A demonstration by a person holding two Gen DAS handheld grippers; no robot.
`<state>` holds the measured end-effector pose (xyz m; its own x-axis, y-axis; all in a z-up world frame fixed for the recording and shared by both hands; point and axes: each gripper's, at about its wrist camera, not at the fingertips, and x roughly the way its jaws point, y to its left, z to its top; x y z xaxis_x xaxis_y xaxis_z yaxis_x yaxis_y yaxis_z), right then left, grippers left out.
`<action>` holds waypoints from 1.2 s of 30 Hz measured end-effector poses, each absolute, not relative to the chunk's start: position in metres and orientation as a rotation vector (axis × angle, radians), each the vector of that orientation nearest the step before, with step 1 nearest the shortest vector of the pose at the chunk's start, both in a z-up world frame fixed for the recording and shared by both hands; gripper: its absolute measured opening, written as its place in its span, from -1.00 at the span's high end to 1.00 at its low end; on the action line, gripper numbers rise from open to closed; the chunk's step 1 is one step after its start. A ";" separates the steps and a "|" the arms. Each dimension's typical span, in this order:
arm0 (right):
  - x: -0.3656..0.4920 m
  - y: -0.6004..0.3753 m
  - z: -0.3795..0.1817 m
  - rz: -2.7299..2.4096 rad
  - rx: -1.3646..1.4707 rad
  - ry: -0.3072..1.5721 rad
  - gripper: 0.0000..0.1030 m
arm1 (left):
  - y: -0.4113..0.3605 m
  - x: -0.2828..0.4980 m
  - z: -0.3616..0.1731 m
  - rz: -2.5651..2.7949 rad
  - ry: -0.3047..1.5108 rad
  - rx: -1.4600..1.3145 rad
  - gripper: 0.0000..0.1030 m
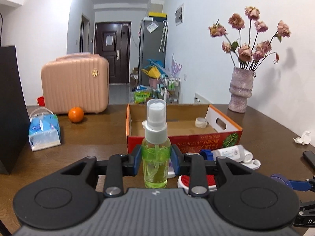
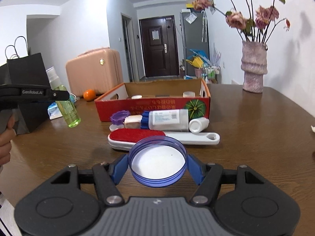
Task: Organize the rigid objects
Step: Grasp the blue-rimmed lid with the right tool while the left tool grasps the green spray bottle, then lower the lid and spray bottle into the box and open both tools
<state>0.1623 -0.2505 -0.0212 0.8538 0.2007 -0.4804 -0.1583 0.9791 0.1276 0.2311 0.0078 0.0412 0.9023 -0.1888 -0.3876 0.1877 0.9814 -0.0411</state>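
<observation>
Left gripper (image 1: 156, 158): I am clamping upright green spray bottle (image 1: 156, 157), lifted above table (image 1: 88, 137), short of red cardboard box (image 1: 183, 141). Right gripper (image 2: 157, 169): I am pinching blue round lid (image 2: 157, 162) by its rim, hovering before lint brush (image 2: 137, 135).

The spray bottle (image 1: 156, 153) is clear yellow-green with a white pump head under a see-through cap, held between black tongs (image 1: 156, 158) with blue pads (image 1: 137, 158). The lid (image 2: 157, 161) is translucent blue with a white inside. The cardboard box (image 2: 153, 108) is red and orange outside, plain brown inside, with a green melon print. The lint brush (image 2: 163, 136) is white with a red pad. The counter (image 2: 256, 129) is dark brown wood grain.
</observation>
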 end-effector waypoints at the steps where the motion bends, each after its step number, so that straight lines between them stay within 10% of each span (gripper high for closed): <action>1: 0.159 -0.251 -0.019 0.188 0.084 0.508 -0.26 | 0.008 0.229 0.044 -0.199 0.394 -0.005 0.40; 13: 0.204 -0.258 0.005 0.275 0.094 0.475 -0.27 | 0.011 0.311 0.068 -0.234 0.422 -0.011 0.40; 36: 0.564 -0.243 0.005 0.315 0.004 0.722 -0.27 | -0.003 0.601 0.009 -0.114 0.609 0.026 0.39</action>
